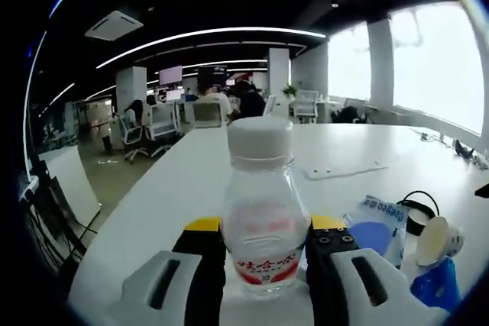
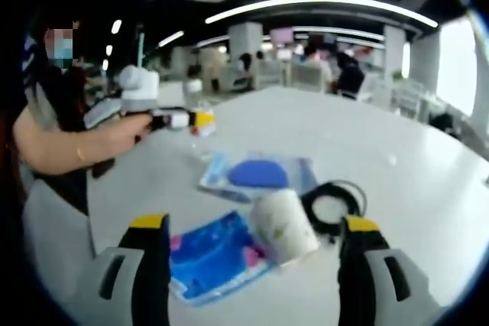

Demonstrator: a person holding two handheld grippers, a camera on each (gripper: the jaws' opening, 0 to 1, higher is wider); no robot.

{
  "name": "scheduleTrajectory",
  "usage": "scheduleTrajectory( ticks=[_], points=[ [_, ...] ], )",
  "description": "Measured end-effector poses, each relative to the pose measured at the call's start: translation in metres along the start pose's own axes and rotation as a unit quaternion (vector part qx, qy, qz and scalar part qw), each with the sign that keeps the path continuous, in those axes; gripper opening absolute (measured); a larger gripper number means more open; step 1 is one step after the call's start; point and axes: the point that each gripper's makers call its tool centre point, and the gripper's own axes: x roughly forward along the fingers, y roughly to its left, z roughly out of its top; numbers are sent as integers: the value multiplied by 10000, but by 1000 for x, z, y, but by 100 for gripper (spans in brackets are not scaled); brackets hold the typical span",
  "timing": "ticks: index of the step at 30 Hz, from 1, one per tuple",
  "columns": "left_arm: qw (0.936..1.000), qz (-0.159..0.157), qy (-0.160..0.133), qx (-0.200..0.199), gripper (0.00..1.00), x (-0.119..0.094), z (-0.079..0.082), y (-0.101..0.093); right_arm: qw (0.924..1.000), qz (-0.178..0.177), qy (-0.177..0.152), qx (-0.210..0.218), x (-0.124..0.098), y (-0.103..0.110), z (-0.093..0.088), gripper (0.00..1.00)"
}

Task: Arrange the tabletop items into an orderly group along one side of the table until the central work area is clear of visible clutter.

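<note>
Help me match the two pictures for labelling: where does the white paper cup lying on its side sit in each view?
Left gripper view: the paper cup lies at lower right, beside the black cable coil.
Right gripper view: the cup lies at lower centre, between the jaws, left of the coil.
Shared landmark: the clear packet with the blue item.
</note>
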Motion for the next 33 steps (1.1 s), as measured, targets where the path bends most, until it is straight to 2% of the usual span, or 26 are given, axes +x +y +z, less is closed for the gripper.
scheduleTrajectory(
  ticks=[4, 6, 9, 19, 24, 29, 33],
  points=[
    [9999, 0, 21, -109, 38, 4, -1, 0, 10000, -2, 37, 17, 3, -2, -1, 89],
    [9999, -65, -15, -93, 38, 6, 0, -3, 10000, 10, 50, 13, 5, -3, -1, 89],
    [9998, -97, -67, 138, 38, 11, 1, -6, 10000, 26, 43, 0, 8, -4, 0, 89],
    [9996, -115, -211, 127, 39, 15, 3, -4, 10000, -19, 32, 59, 13, -10, 1, 88],
    [9998, -71, -127, 99, 39, 17, 3, -4, 9999, -13, 99, 85, 14, -10, -1, 88],
    [9998, -102, -127, 66, 40, 17, 3, -3, 9997, -10, 23, 235, 14, -13, 3, 88],
    [9999, -113, 37, -43, 53, 19, -5, -4, 9997, -3, -8, 260, 12, -15, 4, 88]
  ],
)
